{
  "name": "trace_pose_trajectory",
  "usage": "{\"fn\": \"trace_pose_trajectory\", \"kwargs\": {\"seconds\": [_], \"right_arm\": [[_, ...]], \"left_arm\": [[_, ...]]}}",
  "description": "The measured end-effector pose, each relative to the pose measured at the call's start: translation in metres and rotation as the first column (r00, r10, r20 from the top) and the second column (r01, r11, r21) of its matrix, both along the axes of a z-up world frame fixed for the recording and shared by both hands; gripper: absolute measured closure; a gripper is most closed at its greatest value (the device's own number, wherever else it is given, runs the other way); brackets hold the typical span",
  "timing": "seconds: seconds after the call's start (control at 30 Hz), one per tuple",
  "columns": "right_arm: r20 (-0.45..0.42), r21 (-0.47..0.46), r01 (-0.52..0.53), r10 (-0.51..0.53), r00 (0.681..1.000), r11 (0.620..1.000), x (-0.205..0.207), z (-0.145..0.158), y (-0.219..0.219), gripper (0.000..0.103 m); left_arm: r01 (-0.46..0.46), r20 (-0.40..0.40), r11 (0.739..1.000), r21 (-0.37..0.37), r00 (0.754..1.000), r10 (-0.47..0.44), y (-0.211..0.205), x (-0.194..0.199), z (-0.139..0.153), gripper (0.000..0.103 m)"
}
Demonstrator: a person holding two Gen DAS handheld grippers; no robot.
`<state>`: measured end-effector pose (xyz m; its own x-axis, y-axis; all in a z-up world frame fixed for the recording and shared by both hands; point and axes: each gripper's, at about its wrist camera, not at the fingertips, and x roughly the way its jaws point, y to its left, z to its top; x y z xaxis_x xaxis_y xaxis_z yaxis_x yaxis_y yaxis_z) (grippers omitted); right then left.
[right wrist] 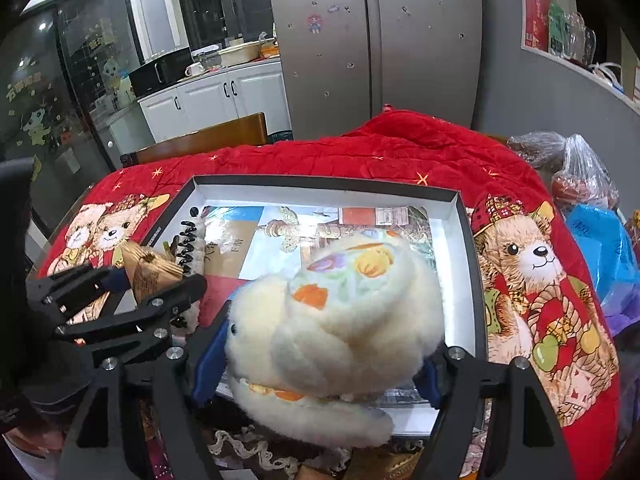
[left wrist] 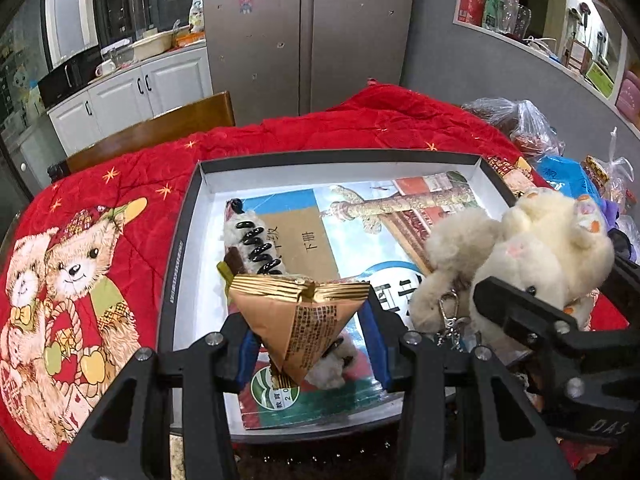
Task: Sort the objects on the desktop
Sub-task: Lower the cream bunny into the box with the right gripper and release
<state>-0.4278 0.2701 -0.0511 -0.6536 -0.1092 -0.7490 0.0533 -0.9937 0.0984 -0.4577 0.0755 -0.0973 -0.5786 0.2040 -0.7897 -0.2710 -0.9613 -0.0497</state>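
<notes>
A black tray with a white inside (left wrist: 180, 260) (right wrist: 320, 182) lies on the red quilt. A picture book (left wrist: 360, 216) and a black spiral hair tie (left wrist: 258, 248) (right wrist: 188, 244) lie in it. My left gripper (left wrist: 312, 344) (right wrist: 160, 280) is shut on a gold-brown triangular snack packet (left wrist: 308, 316) (right wrist: 154, 272), held over the tray's near left part. My right gripper (right wrist: 324, 344) (left wrist: 560, 280) grips a cream plush toy (right wrist: 352, 320) (left wrist: 520, 260) between its blue pads over the tray's near right part. A metal clasp (left wrist: 448, 320) hangs from the toy.
A red quilt printed with teddy bears (left wrist: 100, 240) (right wrist: 540, 280) covers the table. Clear plastic bags (left wrist: 520, 124) and a blue bag (right wrist: 600, 248) crowd the right side. A wooden chair back (left wrist: 160, 128) stands behind the table, a grey fridge (left wrist: 312, 40) beyond it.
</notes>
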Motion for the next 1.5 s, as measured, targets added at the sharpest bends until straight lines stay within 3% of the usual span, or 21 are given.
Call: {"fn": "trace_pose_trajectory", "kwargs": {"seconds": [0.2,0.27,0.33,0.6,1.5], "right_arm": [[0.004,-0.041,0.007,-0.007,1.0,0.999,-0.004,-0.003,0.005,0.019],[0.008,-0.046,0.008,-0.008,1.0,0.999,-0.005,-0.004,0.005,0.016],[0.016,-0.057,0.01,-0.009,1.0,0.998,-0.006,-0.005,0.006,0.015],[-0.027,-0.104,0.025,-0.028,0.999,0.994,-0.008,0.009,0.015,0.015],[-0.043,-0.082,0.02,-0.024,0.999,0.996,-0.003,0.021,0.016,0.015]], "left_arm": [[0.011,-0.002,1.0,-0.016,1.0,-0.011,0.001,-0.001,-0.001,0.054],[0.014,0.006,0.999,-0.038,1.0,-0.014,0.002,-0.002,-0.002,0.047],[0.006,0.012,0.999,-0.049,1.0,-0.005,0.001,-0.003,-0.003,0.03],[-0.02,-0.011,0.999,-0.027,1.0,0.02,-0.006,-0.004,0.004,0.024],[-0.014,-0.046,0.999,-0.029,0.999,0.012,-0.004,0.005,0.02,0.024]]}}
